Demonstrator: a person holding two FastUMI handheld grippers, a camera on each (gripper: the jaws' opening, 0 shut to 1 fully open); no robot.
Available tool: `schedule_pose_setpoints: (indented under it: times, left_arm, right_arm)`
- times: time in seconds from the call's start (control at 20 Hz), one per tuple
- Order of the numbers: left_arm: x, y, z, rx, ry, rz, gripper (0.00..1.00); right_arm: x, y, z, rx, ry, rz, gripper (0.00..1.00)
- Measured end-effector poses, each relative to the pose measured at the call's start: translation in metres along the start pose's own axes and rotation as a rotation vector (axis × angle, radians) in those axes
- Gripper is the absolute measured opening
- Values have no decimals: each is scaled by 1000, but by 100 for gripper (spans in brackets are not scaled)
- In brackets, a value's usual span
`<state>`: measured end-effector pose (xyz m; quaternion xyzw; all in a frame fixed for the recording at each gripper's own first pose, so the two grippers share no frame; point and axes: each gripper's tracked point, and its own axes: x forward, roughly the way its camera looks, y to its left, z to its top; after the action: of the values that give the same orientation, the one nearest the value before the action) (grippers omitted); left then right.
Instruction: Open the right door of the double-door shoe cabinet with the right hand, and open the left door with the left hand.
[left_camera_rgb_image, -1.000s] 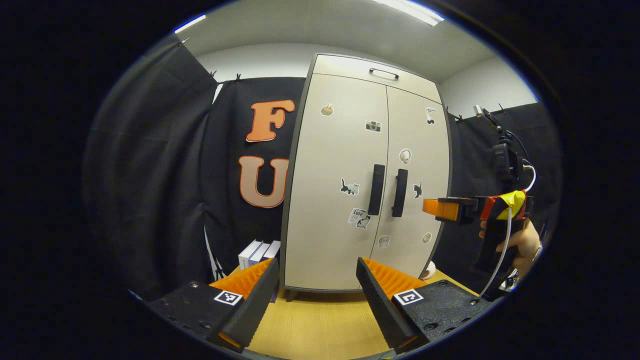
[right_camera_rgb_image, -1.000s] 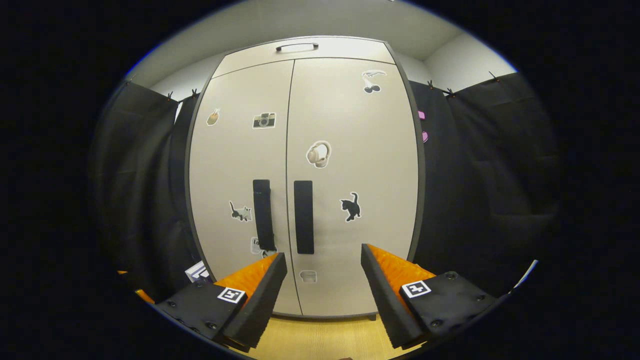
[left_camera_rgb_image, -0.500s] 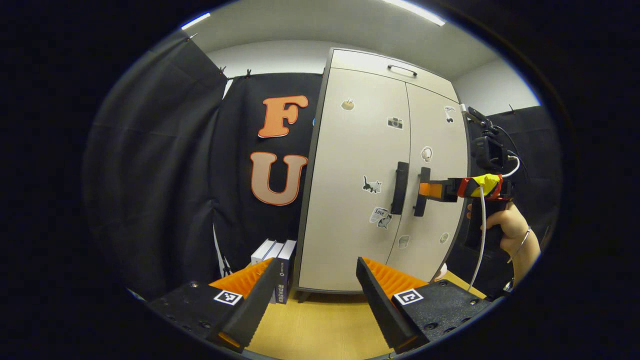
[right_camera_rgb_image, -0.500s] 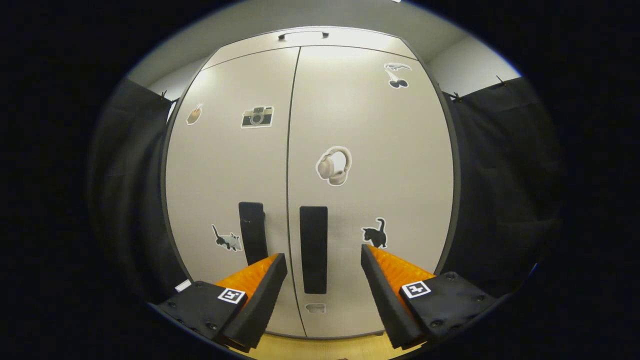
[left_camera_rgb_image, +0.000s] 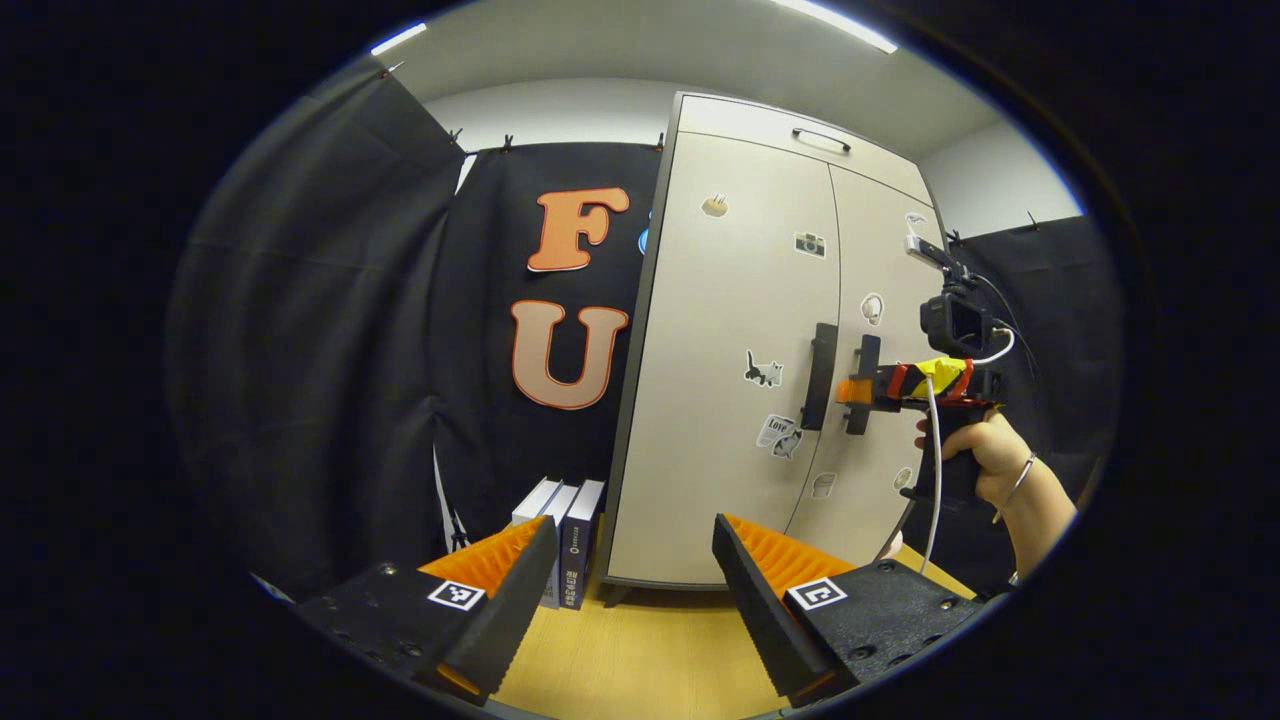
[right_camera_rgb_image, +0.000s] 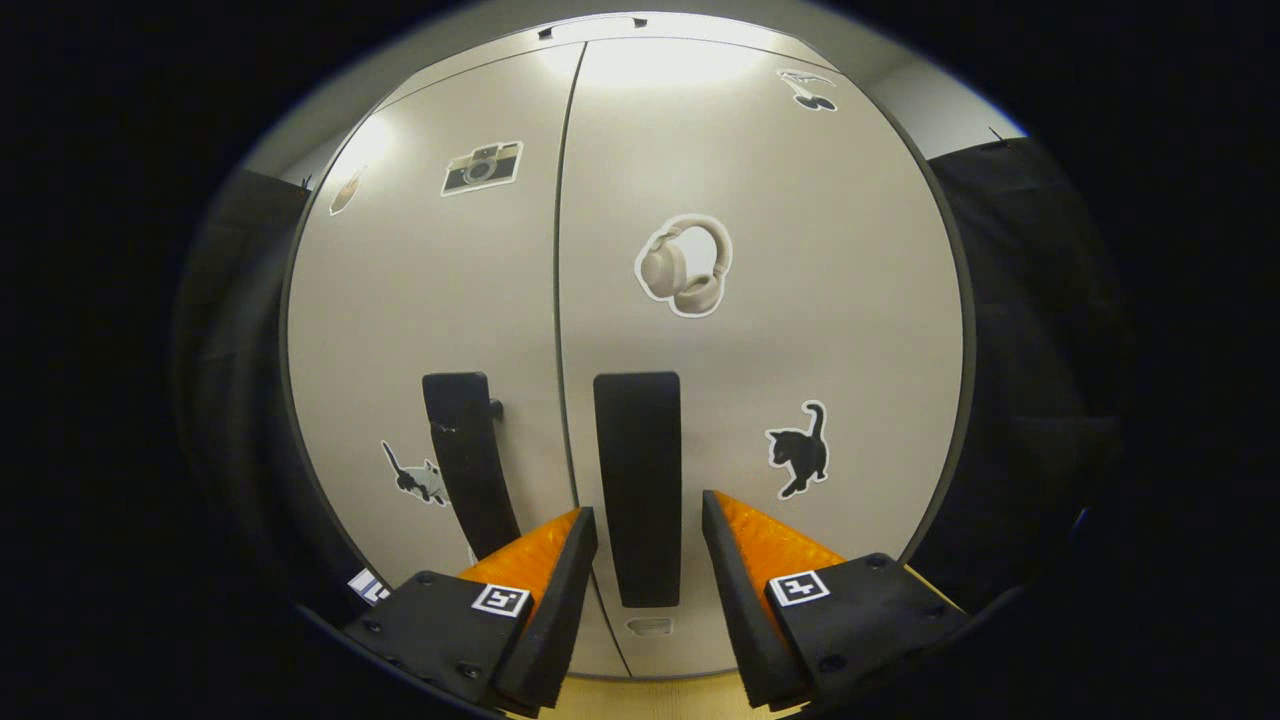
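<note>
The shoe cabinet (left_camera_rgb_image: 740, 380) is seen standing on a pale wooden tabletop (left_camera_rgb_image: 640, 650), tall, off-white and smooth, with a dark frame and both doors closed flush along a thin middle seam. Flat stickers are scattered over the doors: a camera, headphones and cats. Two upright black bar handles flank the seam, the left handle (right_camera_rgb_image: 462, 455) and the right handle (right_camera_rgb_image: 638, 480).

In the right gripper view, the right gripper (right_camera_rgb_image: 648, 530) is held close before the right handle, its ridged fingers (right_camera_rgb_image: 745, 545) standing either side of the bar; whether they press on it cannot be told. In the left gripper view that gripper is seen at the handle, held in a hand (left_camera_rgb_image: 975, 455).

The left gripper (left_camera_rgb_image: 634, 560) is kept spread and empty, well back from the cabinet, with bare tabletop in front. Boxes (left_camera_rgb_image: 565, 530) are set upright just beside the cabinet's left edge, against draped black cloth.
</note>
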<state>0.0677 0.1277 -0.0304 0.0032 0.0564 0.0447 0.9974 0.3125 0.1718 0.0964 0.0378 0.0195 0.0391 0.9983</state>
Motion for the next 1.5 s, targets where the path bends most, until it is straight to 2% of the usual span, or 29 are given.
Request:
schedule_pose_setpoints:
  times: [0.1,0.15,0.2,0.25,0.4,0.45,0.5,0.55,0.65,1.5]
  left_arm:
    - [-1,-1,1,5,-3,-3,95]
    - [-1,1,2,8,-5,-1,95]
    - [-2,1,3,9,-6,3,95]
    - [-3,2,2,10,-4,7,95]
    - [-8,0,1,4,-1,6,95]
    - [-9,-1,2,4,-3,7,95]
    - [-10,-1,3,5,-5,9,95]
    - [-12,-2,4,6,-7,10,95]
    - [-16,-5,5,8,-13,10,95]
    - [-65,-49,9,3,-25,-11,95]
  right_arm:
    - [5,-1,-1,6,6,4,72]
    - [5,-2,0,7,2,0,53]
    - [4,-2,-1,4,6,2,46]
    - [1,0,-1,7,14,13,46]
    - [1,0,-3,8,20,14,37]
    - [2,-1,-4,13,25,13,44]
    - [-1,-1,-4,16,29,14,31]
    - [-3,-1,-5,11,36,18,38]
    - [-8,0,-5,7,39,31,22]
    - [-55,-17,-4,-19,72,102,23]
